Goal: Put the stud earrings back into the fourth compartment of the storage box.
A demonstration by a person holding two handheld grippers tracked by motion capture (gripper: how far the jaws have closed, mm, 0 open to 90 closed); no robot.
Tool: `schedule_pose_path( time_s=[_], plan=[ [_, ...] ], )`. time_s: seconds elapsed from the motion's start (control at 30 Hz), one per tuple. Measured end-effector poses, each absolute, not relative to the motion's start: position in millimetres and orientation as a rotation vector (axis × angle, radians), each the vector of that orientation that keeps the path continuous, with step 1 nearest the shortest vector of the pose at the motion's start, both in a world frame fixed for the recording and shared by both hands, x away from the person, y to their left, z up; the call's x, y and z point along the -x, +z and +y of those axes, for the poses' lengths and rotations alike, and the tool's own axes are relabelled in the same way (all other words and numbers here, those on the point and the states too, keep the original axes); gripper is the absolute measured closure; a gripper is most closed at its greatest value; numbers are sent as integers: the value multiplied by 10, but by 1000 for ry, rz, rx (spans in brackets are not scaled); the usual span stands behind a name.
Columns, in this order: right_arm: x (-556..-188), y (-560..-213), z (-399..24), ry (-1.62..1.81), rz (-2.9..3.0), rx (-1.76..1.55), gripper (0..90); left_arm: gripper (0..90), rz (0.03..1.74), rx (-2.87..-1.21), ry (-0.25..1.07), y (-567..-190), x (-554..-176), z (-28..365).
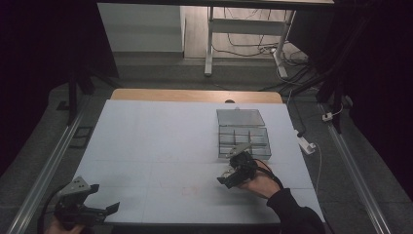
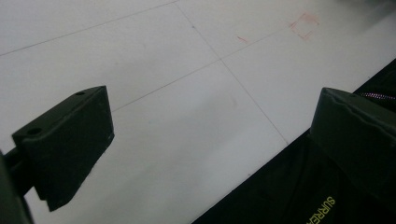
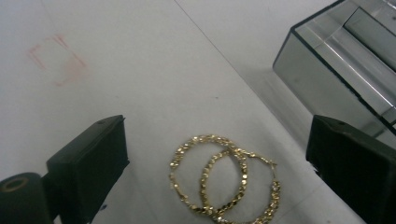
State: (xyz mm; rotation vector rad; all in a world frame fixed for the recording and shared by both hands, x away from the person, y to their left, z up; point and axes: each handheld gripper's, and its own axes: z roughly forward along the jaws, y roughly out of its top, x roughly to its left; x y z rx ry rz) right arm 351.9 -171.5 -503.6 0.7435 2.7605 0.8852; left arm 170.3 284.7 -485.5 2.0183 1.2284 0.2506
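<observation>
Overlapping, two gold beaded hoop earrings (image 3: 224,179) — flat, between right hand-held gripper (image 3: 219,172) spread jaws.

From my station, the table top (image 1: 160,146) reads pale white, ruled with thin grey lines, and carries a faint red square outline (image 3: 56,58) smudged pink at one corner. The two hoop earrings (image 3: 224,179) are bright gold with a beaded, glittering texture. The compartment box (image 1: 242,136) is clear with a smoky grey tint and dark edges. Both my right gripper (image 3: 219,163) and left gripper (image 2: 210,140) are matt black. I see yellow lettering (image 2: 322,212) on black fabric.
</observation>
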Motion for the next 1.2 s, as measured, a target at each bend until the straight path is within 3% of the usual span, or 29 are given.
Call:
schedule_pose_path(
  time_s=[0.17, 0.33, 0.47, 0.5, 0.63, 0.7, 1.2],
  plan=[
    [-3602, -5068, -1714, 852, 2806, -728, 260, 0, 1226, -2020, 250, -4855, -1703, 2847],
    [-3663, -5068, -1717, 840, 2849, -685, 484, 0, 1225, -2021, 249, -4855, -1705, 2846],
    [-3672, -5089, -1702, 808, 2869, -629, 562, 0, 1224, -2021, 248, -4856, -1708, 2845],
    [-3674, -5085, -1694, 801, 2880, -594, 643, 0, 1225, -2021, 248, -4856, -1709, 2844],
    [-3670, -5086, -1680, 801, 2901, -567, 723, 0, 1223, -2023, 248, -4856, -1712, 2842],
    [-3659, -5094, -1669, 790, 2901, -551, 861, 0, 1222, -2024, 248, -4856, -1713, 2840],
    [-3657, -5039, -1654, 797, 2889, -682, 871, 0, 1226, -2020, 243, -4858, -1718, 2848]
  ],
)
